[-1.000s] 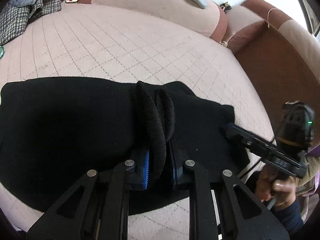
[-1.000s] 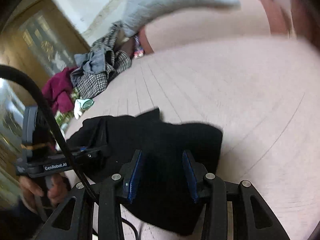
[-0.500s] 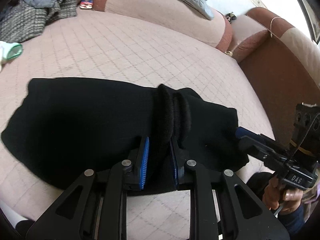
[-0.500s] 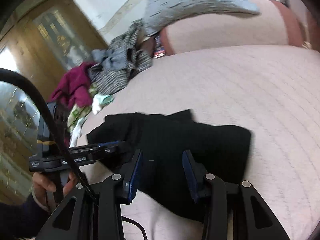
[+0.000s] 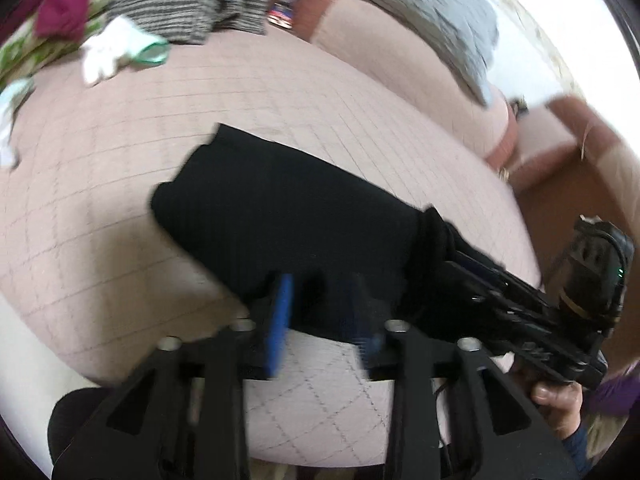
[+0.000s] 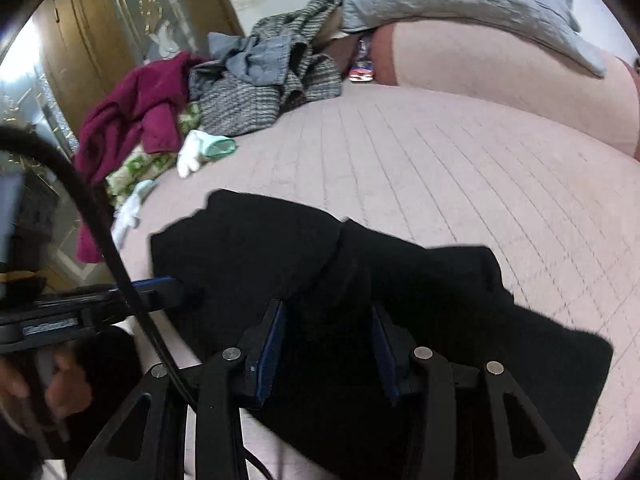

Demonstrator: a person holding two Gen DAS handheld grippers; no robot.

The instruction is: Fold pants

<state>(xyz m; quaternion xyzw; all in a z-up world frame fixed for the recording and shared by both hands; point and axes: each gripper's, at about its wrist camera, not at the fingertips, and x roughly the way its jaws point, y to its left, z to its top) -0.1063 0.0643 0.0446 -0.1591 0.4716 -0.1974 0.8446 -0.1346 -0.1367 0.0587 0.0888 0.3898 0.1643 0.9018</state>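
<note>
Ahead of both tongs: black pants (image 5: 280, 216) lain folded on quilted cushion (image 5: 120, 184), raised ridge unflattened. Left gripper (image 5: 320, 312) parted, released; right gripper (image 6: 328, 340) parted, nothing grasped. Flattening judged outstanding.

Left gripper (image 5: 322, 312): jaws apart, blue pads exposed, pointing forward and down; right gripper (image 6: 328, 344): jaws likewise apart, angled low; right hand (image 5: 556, 404) wraps its gripper's handle; left hand (image 6: 52, 388) grasps its handle, fingers curled; image blurred.

Home: quilted sofa (image 6: 460, 152), strewn clothes (image 6: 248, 84)
</note>
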